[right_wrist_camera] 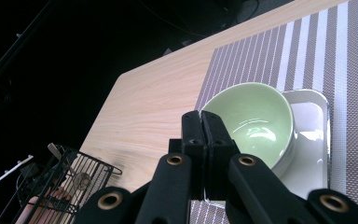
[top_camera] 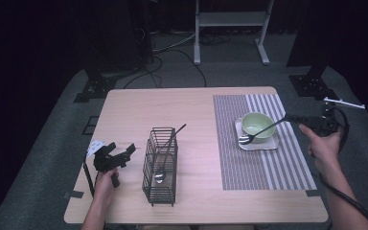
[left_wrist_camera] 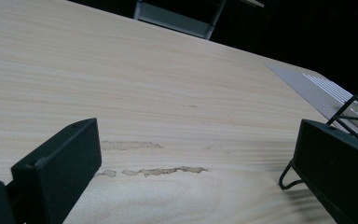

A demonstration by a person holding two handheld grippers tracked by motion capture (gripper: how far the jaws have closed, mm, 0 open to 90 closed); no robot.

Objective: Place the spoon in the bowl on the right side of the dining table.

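Observation:
My right gripper is shut on the dark handle of a long utensil, whose silver head rests on the white plate in front of the green bowl. In the right gripper view the jaws are pressed together above the bowl and plate; the utensil is hidden below them. My left gripper sits open just left of the black wire basket, with bare wood between its jaws. A ladle leans in the basket.
A striped placemat covers the right half of the wooden table under the plate. A basket corner stands close beside the left gripper's right jaw. Stands and cables lie on the floor beyond the table.

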